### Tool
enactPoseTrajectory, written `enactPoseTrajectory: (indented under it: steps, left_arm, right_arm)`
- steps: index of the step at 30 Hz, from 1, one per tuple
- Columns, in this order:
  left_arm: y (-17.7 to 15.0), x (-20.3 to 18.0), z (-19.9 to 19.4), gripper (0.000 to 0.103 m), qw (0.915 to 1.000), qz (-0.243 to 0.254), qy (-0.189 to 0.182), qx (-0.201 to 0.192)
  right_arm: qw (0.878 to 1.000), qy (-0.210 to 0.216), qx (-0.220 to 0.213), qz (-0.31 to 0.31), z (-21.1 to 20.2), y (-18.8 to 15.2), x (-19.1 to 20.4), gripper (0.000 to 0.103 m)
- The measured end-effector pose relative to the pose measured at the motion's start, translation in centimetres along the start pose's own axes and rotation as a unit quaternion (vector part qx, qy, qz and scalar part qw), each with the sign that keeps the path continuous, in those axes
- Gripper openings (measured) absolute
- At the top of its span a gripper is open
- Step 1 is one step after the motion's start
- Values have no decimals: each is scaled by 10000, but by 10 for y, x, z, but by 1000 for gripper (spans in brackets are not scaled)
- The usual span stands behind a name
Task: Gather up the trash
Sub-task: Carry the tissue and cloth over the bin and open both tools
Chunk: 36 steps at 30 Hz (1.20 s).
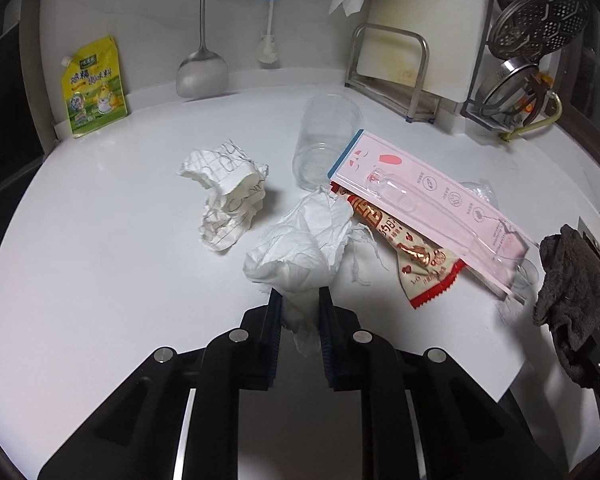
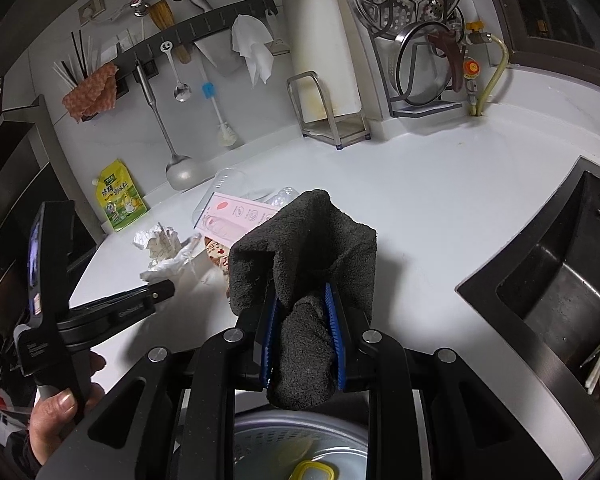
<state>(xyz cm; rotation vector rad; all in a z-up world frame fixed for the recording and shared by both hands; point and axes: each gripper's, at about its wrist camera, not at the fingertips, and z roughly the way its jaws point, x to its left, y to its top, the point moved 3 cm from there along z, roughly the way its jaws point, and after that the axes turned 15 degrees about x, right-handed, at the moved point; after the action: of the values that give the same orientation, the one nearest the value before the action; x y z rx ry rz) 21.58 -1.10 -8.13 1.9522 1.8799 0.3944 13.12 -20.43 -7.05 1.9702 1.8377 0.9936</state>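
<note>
Your left hand-held gripper (image 1: 299, 300) is pinching one white tissue (image 1: 300, 236), which lies on the table (image 1: 100, 240) at the near edge of the litter. Your right hand-held gripper (image 2: 301, 300) is clamped on one dark cloth (image 2: 312, 248), held above the table. Five pieces of trash sit together: the tissue, one crumpled paper (image 1: 226, 192) to its left, one clear cup (image 1: 326, 140) on its side behind, one pink package (image 1: 432, 208) lying over one red wrapper (image 1: 416, 264). One yellow pouch (image 1: 94, 88) leans against the wall, well apart.
</note>
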Motion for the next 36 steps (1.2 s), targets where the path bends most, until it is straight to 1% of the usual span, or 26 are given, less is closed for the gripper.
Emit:
enactPoseTrajectory:
  steps: [3, 10, 19, 23, 30, 36]
  left_arm:
    - [-10, 3, -14, 17, 9999, 47, 4, -107]
    - [-47, 0, -49, 18, 9989, 295, 115, -338]
    - [-91, -9, -86, 18, 9968, 567, 140, -546]
    - [-111, -11, -95, 18, 9965, 659, 60, -506]
    - [-148, -23, -102, 18, 9951, 913, -120, -365]
    - [-174, -38, -106, 18, 9924, 1153, -306, -317]
  right_arm:
    - [10000, 13, -18, 4, -7, -7, 2, 22]
    - [10000, -40, 34, -47, -26, -30, 11, 22]
    - [9997, -189, 144, -94, -56, -75, 18, 22]
    - [9996, -161, 240, 56, -69, -98, 10, 22]
    - [9988, -260, 376, 151, -86, -132, 4, 22]
    - [9986, -261, 463, 64, -94, -153, 8, 22]
